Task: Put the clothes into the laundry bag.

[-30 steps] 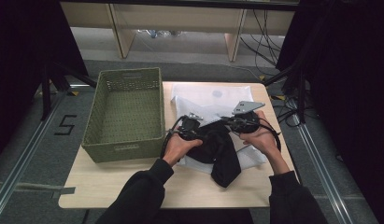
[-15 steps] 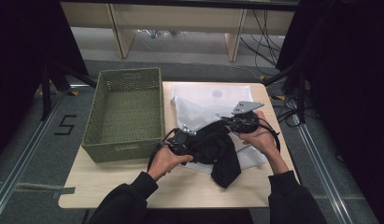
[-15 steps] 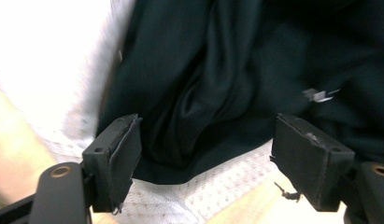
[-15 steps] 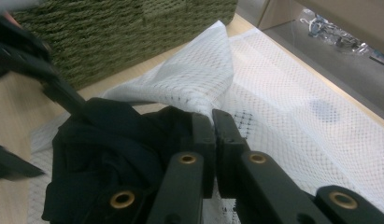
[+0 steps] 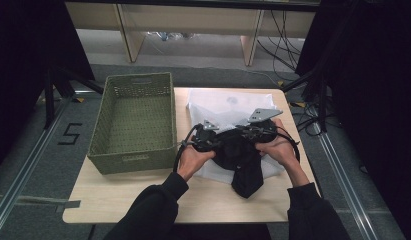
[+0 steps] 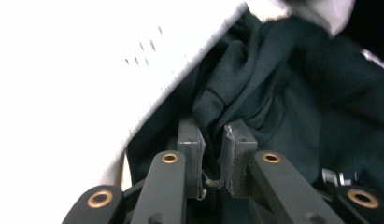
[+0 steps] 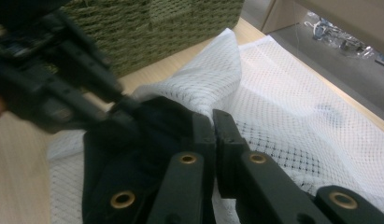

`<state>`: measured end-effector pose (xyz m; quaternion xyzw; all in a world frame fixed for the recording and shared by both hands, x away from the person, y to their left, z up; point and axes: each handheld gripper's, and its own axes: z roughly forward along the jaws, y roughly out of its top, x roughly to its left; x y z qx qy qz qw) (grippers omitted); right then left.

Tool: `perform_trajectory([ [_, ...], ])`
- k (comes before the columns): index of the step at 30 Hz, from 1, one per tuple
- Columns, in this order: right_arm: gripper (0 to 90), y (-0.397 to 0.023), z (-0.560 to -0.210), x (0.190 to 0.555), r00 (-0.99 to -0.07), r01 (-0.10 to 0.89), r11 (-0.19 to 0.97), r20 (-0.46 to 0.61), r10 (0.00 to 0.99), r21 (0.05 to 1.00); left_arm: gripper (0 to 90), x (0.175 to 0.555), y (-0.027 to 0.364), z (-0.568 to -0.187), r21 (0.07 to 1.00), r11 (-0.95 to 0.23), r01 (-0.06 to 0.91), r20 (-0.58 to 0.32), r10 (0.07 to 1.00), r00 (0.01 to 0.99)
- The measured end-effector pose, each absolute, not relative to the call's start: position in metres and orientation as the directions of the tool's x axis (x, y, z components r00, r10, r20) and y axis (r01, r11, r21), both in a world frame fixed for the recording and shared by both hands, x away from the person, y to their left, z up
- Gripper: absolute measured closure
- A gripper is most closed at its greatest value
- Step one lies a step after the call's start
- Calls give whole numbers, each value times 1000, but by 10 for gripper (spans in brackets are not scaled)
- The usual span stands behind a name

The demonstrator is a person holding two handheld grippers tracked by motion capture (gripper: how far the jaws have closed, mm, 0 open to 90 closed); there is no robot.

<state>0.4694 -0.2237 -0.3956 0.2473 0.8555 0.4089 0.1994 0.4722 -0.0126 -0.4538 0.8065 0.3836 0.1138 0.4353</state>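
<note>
The room is dim, with a grey floor, wooden shelves at the back and a light wooden tabletop (image 5: 123, 200) in the middle. In the high view a green woven basket (image 5: 133, 122) stands on the left part of the tabletop and nothing lies in it. Beside it a white mesh bag (image 5: 218, 105) is spread flat, and a dark garment (image 5: 243, 165) lies partly on this bag, with one end hanging toward the person. The left claw (image 5: 213, 141) and the right claw (image 5: 245, 136) meet over the garment, each held by one hand; it seems they take the cloth from two sides so that it can be lifted or pushed into the bag, but this is only my judgement. In the left gripper view the left claw (image 6: 212, 140) is nearly closed, with a fold of the dark garment (image 6: 273, 93) pinched between its jaws, and the white mesh bag (image 6: 87, 70) lies bright just beside the cloth. In the right gripper view the right claw (image 7: 212, 122) has its jaws almost together at the edge of the dark garment (image 7: 147, 121), where it meets the white mesh bag (image 7: 283, 107); I cannot tell if cloth is really between them. The green woven basket (image 7: 147, 18) stands behind, and the left claw is blurred at the left.
</note>
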Motion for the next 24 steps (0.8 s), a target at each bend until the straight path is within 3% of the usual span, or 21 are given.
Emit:
perform_trajectory([
  [5,899,-224,-395,470,-803,255,550,-142,578,796,665,477,-8,-475,728,-395,561,-106,743,661],
  [8,899,-226,-396,472,-799,252,543,-144,584,801,493,471,-5,-473,724,-389,570,-120,742,660],
  [11,899,-226,-397,472,-792,262,538,-140,594,801,392,451,-2,-460,735,-425,529,-72,727,683],
  [15,899,-226,-397,473,-798,272,541,-127,589,796,326,428,-12,-458,737,-385,556,-171,689,704],
  [19,899,-228,-397,473,-788,262,548,-152,596,794,278,414,-29,-467,725,-434,535,-166,644,747],
  [20,899,-228,-397,473,-793,270,542,-135,594,796,276,411,-40,-475,741,-438,509,-197,583,788],
  [24,899,-229,-397,474,-794,269,541,-135,593,797,251,408,-61,-489,722,-471,506,-201,557,806],
])
